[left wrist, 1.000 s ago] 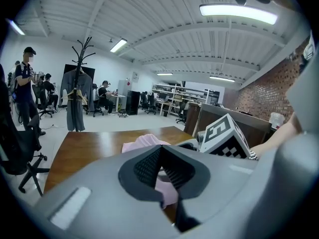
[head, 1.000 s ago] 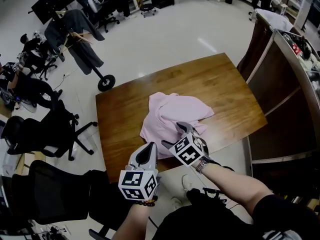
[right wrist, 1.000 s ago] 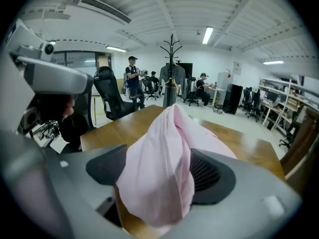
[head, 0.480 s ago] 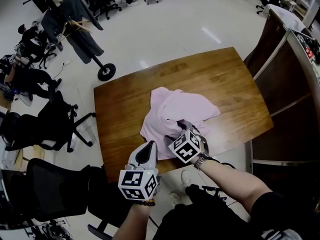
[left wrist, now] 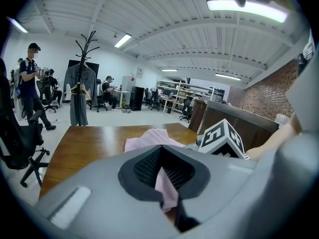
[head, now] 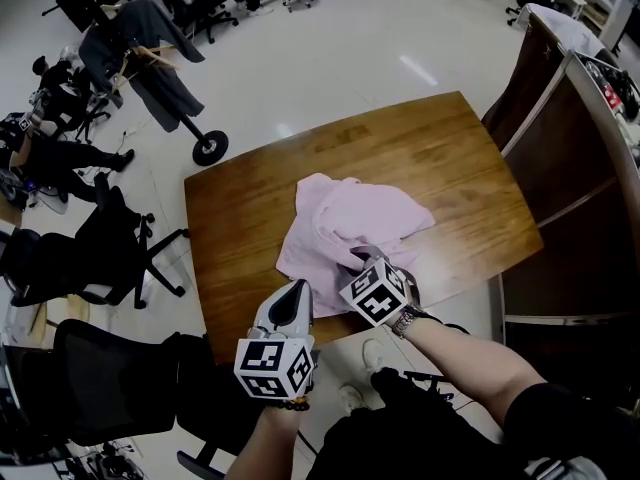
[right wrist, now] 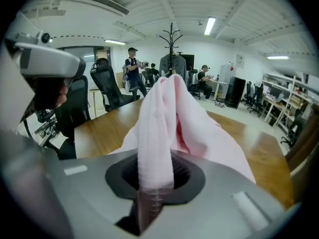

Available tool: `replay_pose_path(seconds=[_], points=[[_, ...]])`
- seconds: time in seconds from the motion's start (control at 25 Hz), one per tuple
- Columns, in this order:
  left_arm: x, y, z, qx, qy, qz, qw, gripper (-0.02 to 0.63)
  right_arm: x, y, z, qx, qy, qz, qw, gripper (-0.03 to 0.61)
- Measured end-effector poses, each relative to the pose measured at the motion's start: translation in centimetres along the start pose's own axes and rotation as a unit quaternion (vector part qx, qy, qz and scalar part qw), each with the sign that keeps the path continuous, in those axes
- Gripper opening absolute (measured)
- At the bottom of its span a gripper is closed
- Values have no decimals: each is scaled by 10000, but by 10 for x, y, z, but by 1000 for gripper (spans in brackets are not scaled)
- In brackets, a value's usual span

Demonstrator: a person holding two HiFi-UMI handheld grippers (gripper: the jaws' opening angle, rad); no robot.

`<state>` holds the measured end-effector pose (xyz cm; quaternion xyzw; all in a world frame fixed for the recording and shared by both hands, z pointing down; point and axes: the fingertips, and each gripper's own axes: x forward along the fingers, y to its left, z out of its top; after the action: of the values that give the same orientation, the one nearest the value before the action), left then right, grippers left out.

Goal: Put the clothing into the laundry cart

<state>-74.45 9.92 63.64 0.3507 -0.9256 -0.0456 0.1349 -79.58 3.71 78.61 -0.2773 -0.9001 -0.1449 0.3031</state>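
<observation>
Right gripper [head: 362,261] has just been closing its jaws, and they now pinch a raised fold of the pink garment [head: 350,218]. It lies bunched on the table [head: 250,208], toward our near edge. Left gripper [head: 298,293], jaws together and empty, hovers beside the garment's near-left corner. We see bare wood around it, chairs [head: 60,258] left, counter [head: 580,168] right.

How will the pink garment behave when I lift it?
Probably floppy: the garment lies crumpled on the table, and the fold that the right gripper has just been closing its jaws on bunches softly. It will likely drape and trail from that one pinch. It looks thin and light, so the fold might slip; lift steadily.
</observation>
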Motion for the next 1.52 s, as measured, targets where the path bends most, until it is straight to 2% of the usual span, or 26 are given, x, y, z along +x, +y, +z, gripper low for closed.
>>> replay_pose_path(seconds=[0.2,0.32,0.6,0.8,1.24,1.52], points=[[-21,-12,11,43,-89,-100,9999,2,-35,7,14,575,-406,69,9975,52],[-42,-28,20,86,-147,-212,9996,2,-72,15,25,744,-668,-32,9950,51],[-107,-80,50,232,-374,-527,9976,2,-174,46,48,614,-1105,-542,9905,48],[-156,-148,56,404,-489,-698,9955,2,-270,65,42,609,-1482,-886,9831,48],[-267,-231,87,675,-713,-1175,9882,2,-447,127,79,430,-2173,-1724,9598,48],[-306,-277,98,804,-815,-1534,9815,2,-539,148,88,423,-2488,-2252,9411,48]])
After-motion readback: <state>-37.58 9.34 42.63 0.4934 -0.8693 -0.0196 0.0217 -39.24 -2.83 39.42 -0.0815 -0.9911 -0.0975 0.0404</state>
